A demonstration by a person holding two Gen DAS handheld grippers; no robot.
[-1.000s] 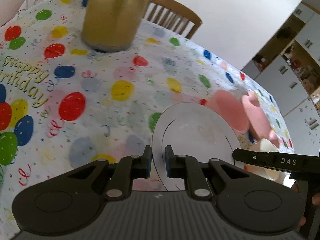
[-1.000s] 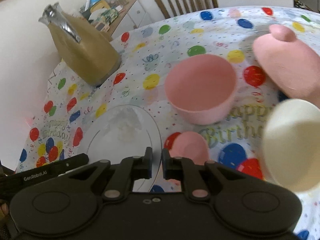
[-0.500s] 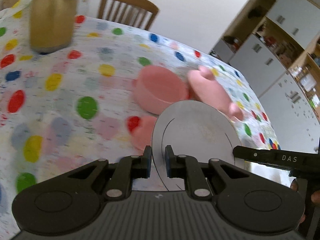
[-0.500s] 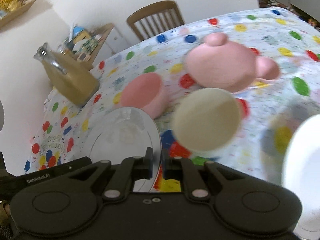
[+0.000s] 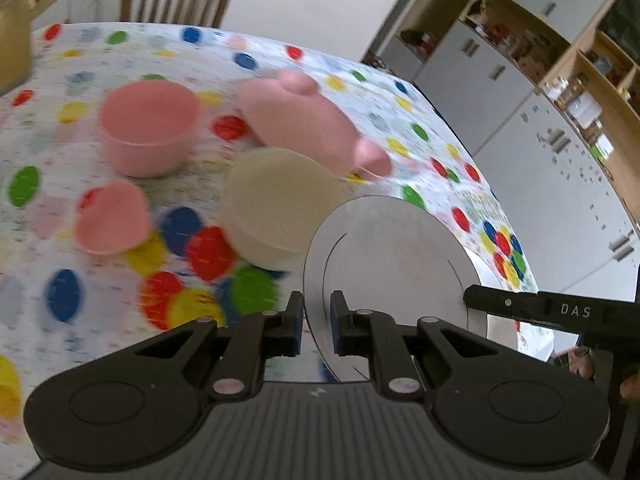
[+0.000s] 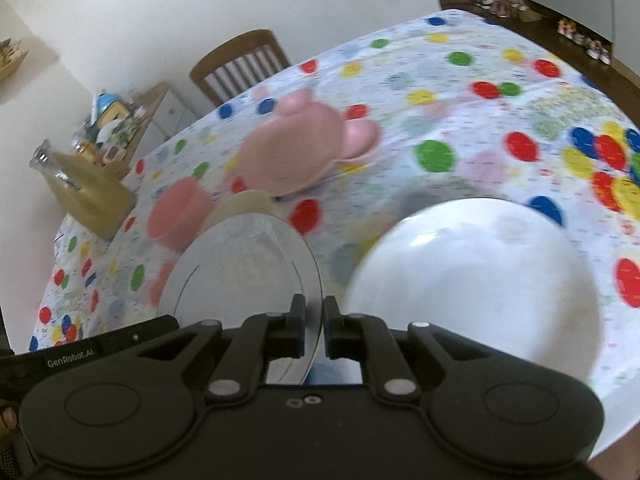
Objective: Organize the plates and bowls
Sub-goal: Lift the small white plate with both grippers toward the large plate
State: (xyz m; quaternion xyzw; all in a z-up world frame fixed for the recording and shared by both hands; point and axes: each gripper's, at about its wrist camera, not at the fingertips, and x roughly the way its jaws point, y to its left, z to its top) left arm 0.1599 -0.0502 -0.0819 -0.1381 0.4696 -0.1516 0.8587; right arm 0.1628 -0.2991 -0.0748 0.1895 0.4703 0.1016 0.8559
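Grip, left: my left gripper [image 5: 316, 322] has its fingers clamped on the near-left rim of the grey plate [image 5: 394, 264].
Grip, right: my right gripper [image 6: 315, 326] pinches the opposite rim of the same plate, jaws nearly together on its thin edge.
Plate: carried between both grippers, clear of the balloon-print tablecloth [image 5: 60, 208], roughly level.
Step in hand, as I judge it: ferrying the plate toward the large white plate [image 6: 480, 280] on the right side of the table, probably to stack it there.
Doing it well: I should keep both wrists matched so the plate neither twists nor slides out, centre it over the white plate, then lower flat before letting go.
Around: a cream bowl [image 5: 280, 204], a pink bowl [image 5: 150, 128], a small pink heart-shaped dish [image 5: 112, 220] and a pink mouse-eared plate [image 5: 304, 124] sit on the cloth; a tan bottle [image 6: 86, 190] stands at the far corner.
In the way: the cream bowl lies just beside the plate's path; I would keep the carried rim above it.
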